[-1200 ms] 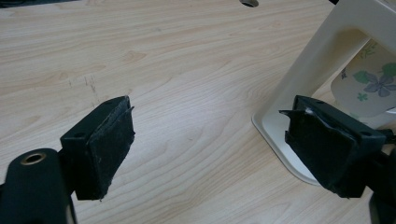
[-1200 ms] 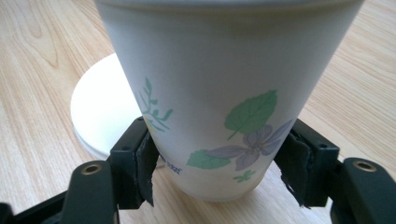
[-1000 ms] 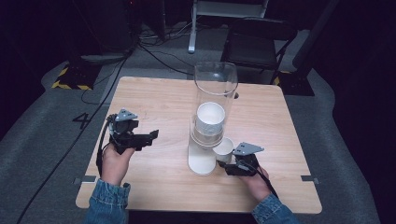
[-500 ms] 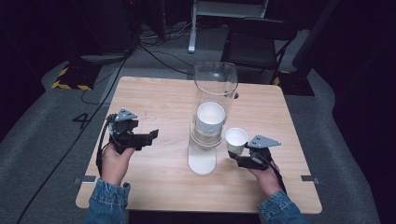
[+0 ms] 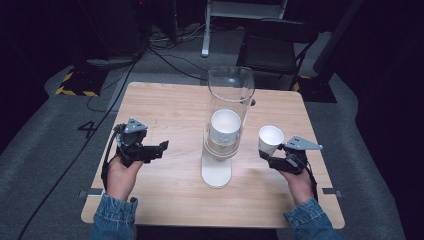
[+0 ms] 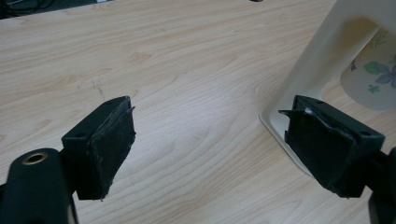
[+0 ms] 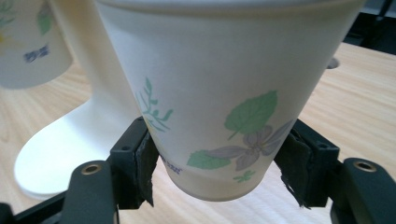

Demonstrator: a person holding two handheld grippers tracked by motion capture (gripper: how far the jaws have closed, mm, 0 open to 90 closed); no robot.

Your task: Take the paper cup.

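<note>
A paper cup (image 7: 219, 98) w/ a leaf-and-flower print sat upright between the pads of the right gripper (image 5: 274, 156), which was clamped on its lower wall; the cup was held above the table (image 5: 165, 110), just right of the clear cup dispenser (image 5: 226, 125) & apart from it. The left gripper (image 6: 210, 144) hovered over bare wood w/ jaws wide apart, nothing between them. In the right gripper view the cup's rim was cut off at top. A second cup (image 5: 225, 125) sat inside the dispenser tube, partly blurred by the plastic.
</note>
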